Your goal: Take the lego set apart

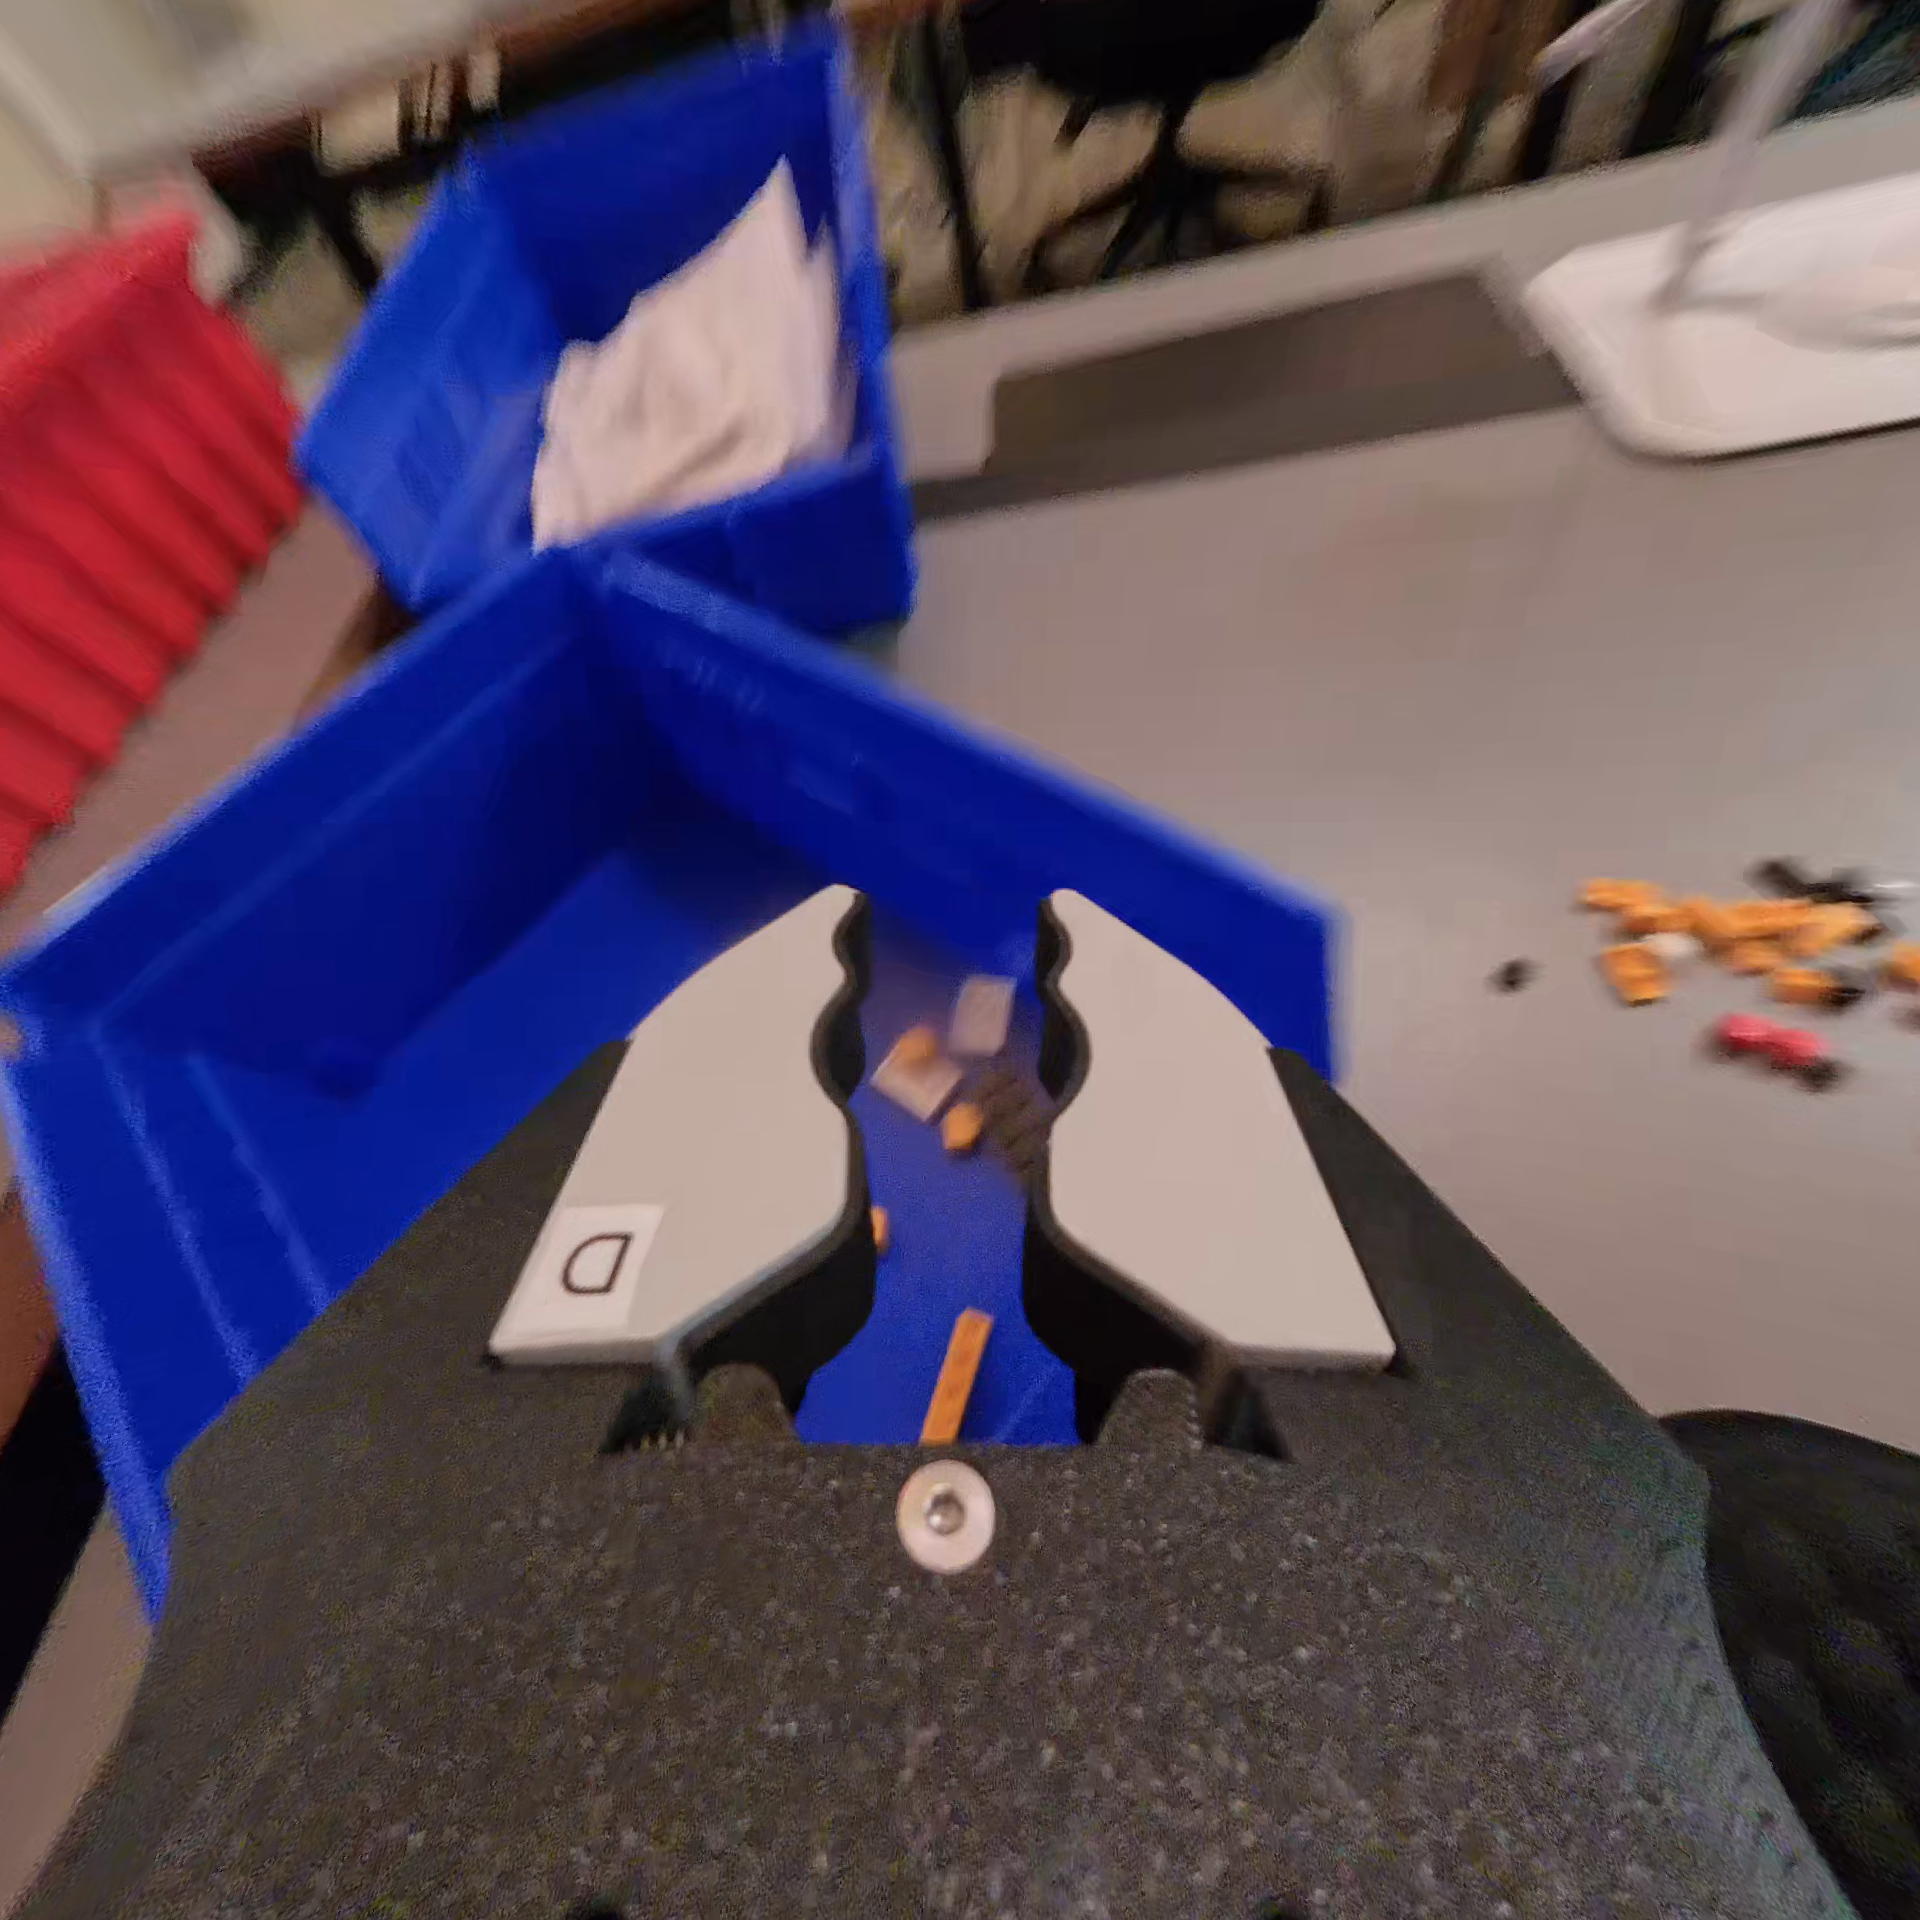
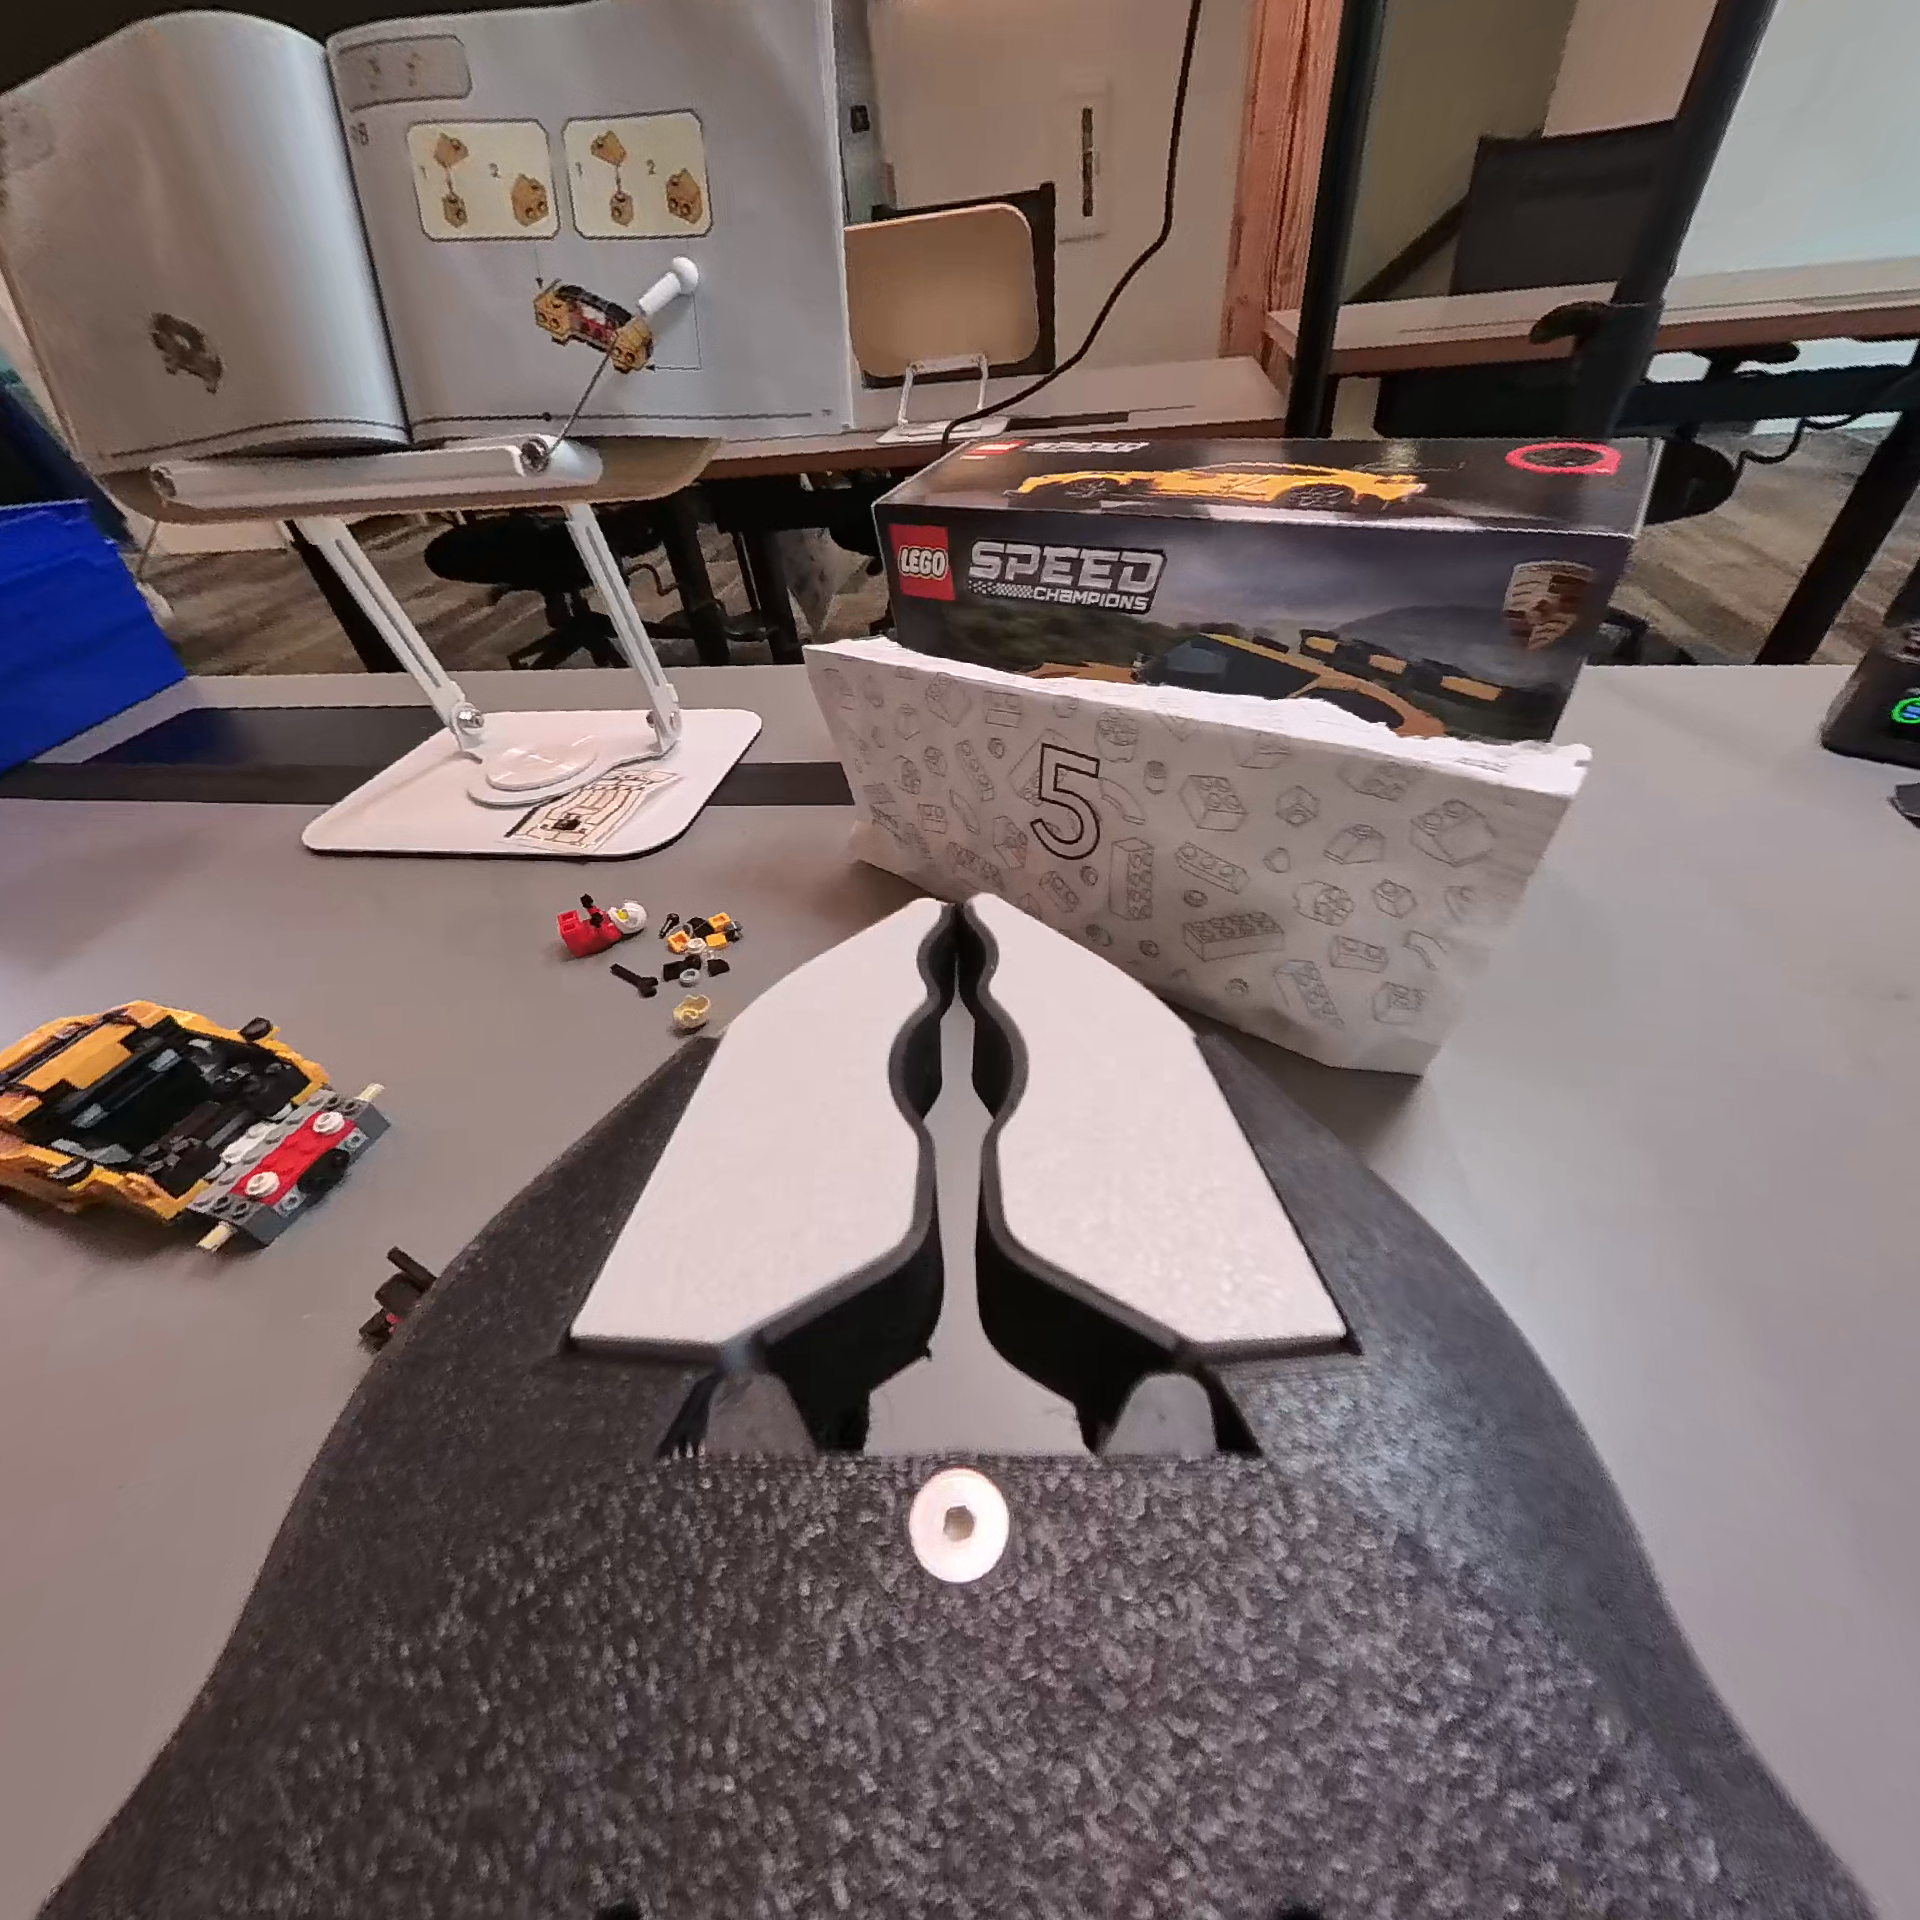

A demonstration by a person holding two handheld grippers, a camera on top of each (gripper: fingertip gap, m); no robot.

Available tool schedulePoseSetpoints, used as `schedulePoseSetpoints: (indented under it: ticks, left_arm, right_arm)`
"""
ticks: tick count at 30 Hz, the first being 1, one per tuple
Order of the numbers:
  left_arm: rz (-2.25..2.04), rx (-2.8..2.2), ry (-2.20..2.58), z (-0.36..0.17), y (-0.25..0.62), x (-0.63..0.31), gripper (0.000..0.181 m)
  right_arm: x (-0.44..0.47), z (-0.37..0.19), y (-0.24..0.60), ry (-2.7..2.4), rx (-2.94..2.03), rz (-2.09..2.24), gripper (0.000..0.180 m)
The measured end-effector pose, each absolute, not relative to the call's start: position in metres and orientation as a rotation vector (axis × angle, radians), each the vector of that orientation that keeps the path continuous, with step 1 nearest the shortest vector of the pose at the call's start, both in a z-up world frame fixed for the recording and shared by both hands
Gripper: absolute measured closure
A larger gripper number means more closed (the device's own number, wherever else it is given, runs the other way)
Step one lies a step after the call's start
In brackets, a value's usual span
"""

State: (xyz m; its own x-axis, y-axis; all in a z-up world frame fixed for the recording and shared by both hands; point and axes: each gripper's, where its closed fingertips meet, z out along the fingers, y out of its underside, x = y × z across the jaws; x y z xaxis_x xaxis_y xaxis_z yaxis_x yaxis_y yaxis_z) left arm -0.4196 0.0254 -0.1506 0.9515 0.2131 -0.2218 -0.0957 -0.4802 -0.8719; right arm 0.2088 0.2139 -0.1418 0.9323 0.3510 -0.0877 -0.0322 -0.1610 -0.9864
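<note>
Yellow car (image 2: 156,1117), partly stripped, on the grey table (image 2: 1662,1195) at left, loose bits (image 2: 665,940) just beyond. Left gripper (image 1: 951,914) over the blue bin (image 1: 364,935), jaws narrowly apart, empty, small pieces (image 1: 935,1070) below: likely just dropped. Right gripper (image 2: 958,914) nearly closed, holding nothing. Next, probably: back to the car for another piece.

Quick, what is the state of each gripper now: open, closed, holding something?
Left gripper: jaws open, holding nothing, over the near blue bin with loose pieces inside.
Right gripper: jaws closed, nothing between them, above the table.
</note>
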Motion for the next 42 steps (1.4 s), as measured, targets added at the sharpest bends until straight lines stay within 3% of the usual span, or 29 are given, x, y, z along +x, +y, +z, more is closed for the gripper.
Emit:
schedulePoseSetpoints:
  ticks: [4, 11, 17, 24, 29, 35, 42]
  left_arm:
    - [0.170, -1.902, 0.339, -0.132, 0.046, -0.296, 0.162]
    - [-0.488, -1.987, 0.856, -0.212, 0.029, -0.058, 0.160]
    - [-0.551, -2.100, 1.002, -0.260, 0.024, 0.013, 0.155]
    - [-0.490, -2.110, 1.063, -0.266, 0.022, 0.011, 0.165]
    - [-0.461, -2.033, 0.896, -0.228, 0.031, -0.022, 0.166]
    - [-0.025, -1.966, 0.417, -0.150, 0.046, -0.201, 0.166]
    - [0.250, -2.066, 0.022, -0.170, 0.012, -0.366, 0.165]
  right_arm:
    - [0.211, -0.142, 0.212, -0.237, -1.700, 0.347, 0.180]
    - [0.212, -0.141, 0.212, -0.234, -1.697, 0.326, 0.180]
    - [0.210, -0.140, 0.210, -0.251, -1.688, 0.312, 0.180]
    - [0.207, -0.138, 0.209, -0.265, -1.681, 0.325, 0.180]
    - [0.207, -0.137, 0.208, -0.265, -1.676, 0.331, 0.180]
    - [0.204, -0.140, 0.208, -0.277, -1.681, 0.337, 0.180]
    - [0.202, -0.140, 0.208, -0.286, -1.677, 0.333, 0.180]
